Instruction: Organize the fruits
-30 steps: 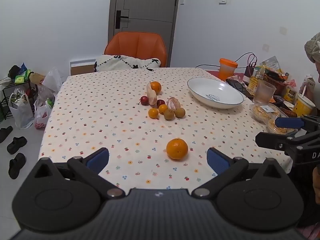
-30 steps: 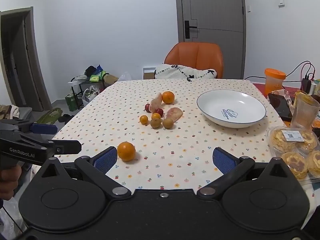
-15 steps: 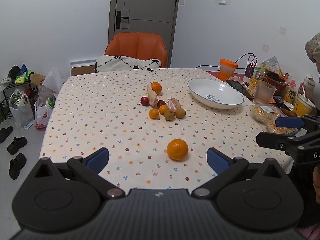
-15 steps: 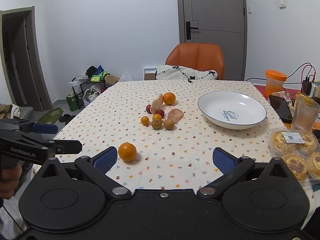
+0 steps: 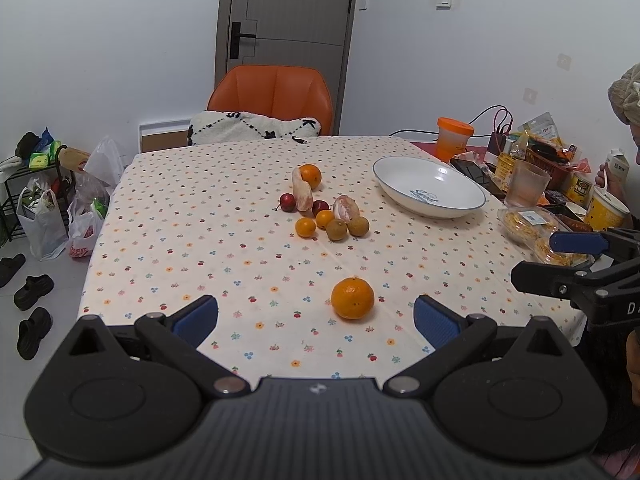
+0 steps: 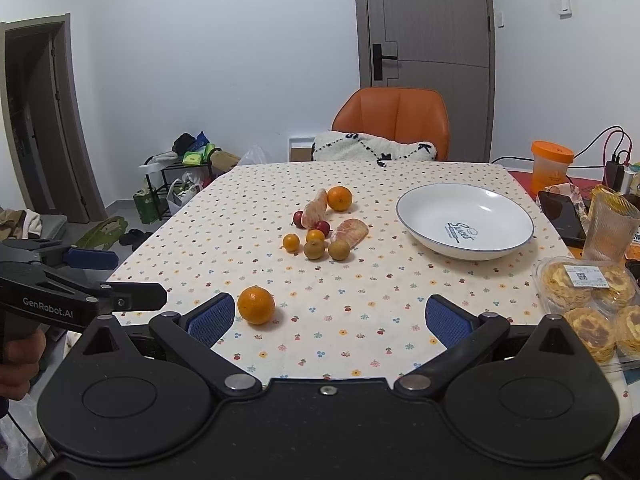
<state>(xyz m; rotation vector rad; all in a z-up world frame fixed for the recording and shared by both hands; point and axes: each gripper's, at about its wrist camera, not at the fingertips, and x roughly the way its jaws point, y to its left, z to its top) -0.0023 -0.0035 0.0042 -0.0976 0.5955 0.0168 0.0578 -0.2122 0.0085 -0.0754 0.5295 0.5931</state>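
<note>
A flowered bench (image 5: 192, 240) carries a fruit cluster (image 5: 320, 208), a lone orange (image 5: 352, 298) and an empty plate (image 5: 430, 194). Left claw (image 5: 316, 316) and right claw (image 6: 327, 318) both gape wide, holding nothing.

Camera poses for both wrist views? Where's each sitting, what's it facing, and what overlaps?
Left wrist: at the table's near edge, facing the door; open left hand-held gripper below, right one at its right.
Right wrist: further right, same heading; open right hand-held gripper below, left one and a hand at left.
Shared: near orange, fruit cluster, white bowl.
</note>
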